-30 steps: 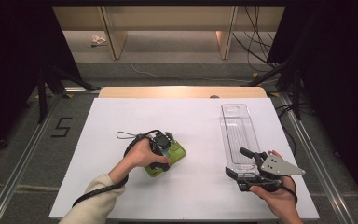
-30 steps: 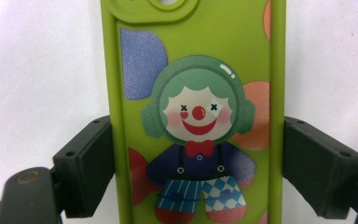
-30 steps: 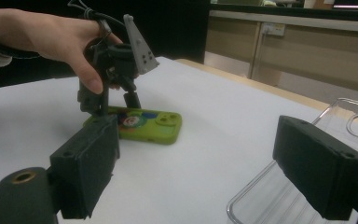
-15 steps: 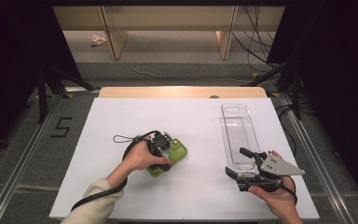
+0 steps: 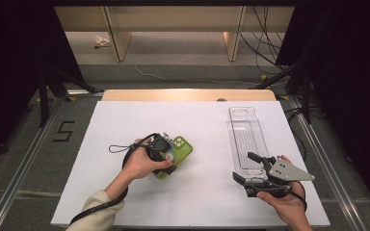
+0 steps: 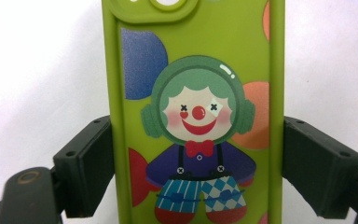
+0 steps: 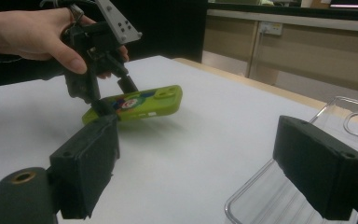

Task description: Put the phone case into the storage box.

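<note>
The white table (image 5: 197,192) bears a clear tray (image 5: 244,137) at its right. Left of the tray, the green phone case (image 6: 198,116) is clamped by the left gripper (image 5: 166,156), one end lifted. Beside the tray's near end, the right gripper (image 5: 253,180) is held with jaws apart.

The green phone case (image 6: 200,93) looks like smooth, matt soft plastic with a printed clown. The tray (image 5: 244,137) is clear, glossy hard plastic with ribs. The table (image 5: 197,202) is matt white, edged in pale wood.
</note>
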The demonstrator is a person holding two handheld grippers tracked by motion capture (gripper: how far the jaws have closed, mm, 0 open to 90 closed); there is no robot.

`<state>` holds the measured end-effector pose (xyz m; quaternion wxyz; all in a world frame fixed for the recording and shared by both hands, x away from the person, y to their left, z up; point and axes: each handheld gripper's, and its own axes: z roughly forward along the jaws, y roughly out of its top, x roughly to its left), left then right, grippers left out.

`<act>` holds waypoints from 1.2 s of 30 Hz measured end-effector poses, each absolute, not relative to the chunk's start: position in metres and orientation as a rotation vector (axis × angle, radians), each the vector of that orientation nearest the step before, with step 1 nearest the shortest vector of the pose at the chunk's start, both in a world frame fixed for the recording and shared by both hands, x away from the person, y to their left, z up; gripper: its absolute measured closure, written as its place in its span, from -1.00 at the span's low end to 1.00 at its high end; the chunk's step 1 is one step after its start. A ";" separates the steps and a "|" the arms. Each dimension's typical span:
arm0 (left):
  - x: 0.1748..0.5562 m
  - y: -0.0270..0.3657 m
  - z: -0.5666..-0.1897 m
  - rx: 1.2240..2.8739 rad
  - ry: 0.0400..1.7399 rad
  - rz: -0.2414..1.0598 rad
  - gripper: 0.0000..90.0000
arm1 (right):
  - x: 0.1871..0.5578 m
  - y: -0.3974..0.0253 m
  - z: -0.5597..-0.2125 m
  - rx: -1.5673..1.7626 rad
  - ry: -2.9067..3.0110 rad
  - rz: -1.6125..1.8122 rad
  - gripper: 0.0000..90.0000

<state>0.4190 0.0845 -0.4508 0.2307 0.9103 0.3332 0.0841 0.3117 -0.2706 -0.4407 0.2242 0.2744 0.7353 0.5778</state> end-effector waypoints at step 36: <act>0.390 0.101 -0.439 2.143 0.882 0.437 -0.64 | 0.312 -0.268 -0.437 0.760 2.021 1.595 -0.65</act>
